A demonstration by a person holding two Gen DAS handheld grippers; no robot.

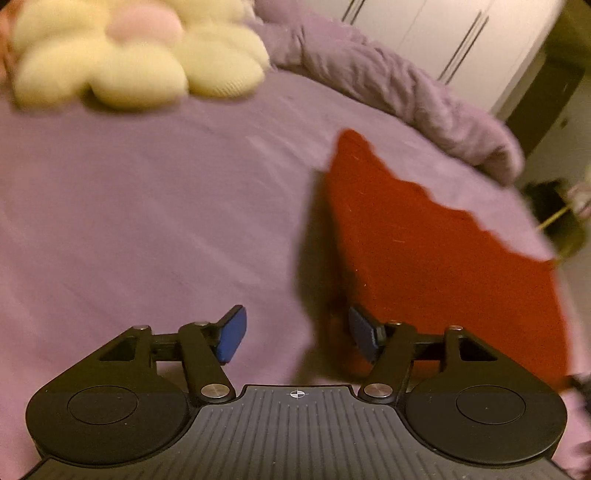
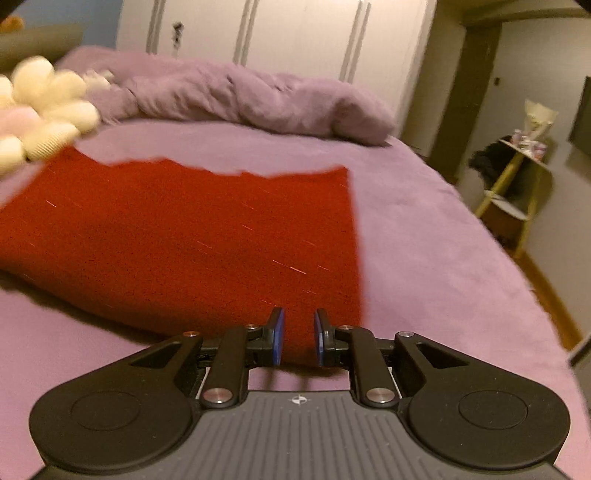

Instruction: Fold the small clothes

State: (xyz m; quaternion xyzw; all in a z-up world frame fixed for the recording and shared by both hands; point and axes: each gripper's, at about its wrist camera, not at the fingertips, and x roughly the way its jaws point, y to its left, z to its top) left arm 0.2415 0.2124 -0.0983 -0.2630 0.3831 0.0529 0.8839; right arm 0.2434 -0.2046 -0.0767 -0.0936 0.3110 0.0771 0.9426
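Observation:
A red knitted garment (image 1: 424, 251) lies flat and folded on the purple bed sheet (image 1: 147, 203). In the left wrist view it fills the right side. My left gripper (image 1: 295, 325) stands open beside its left edge, over bare sheet, with nothing between the blue pads. In the right wrist view the red garment (image 2: 184, 229) spreads across the middle. My right gripper (image 2: 298, 325) hovers at its near right corner, jaws a narrow gap apart; red cloth shows through the gap, but the pads do not press on it.
A cream and pink flower-shaped cushion (image 1: 136, 55) lies at the far left of the bed. A bunched purple duvet (image 2: 240, 96) runs along the far side, before white wardrobe doors (image 2: 295, 33). A yellow shelf stand (image 2: 517, 192) is beyond the bed's right edge.

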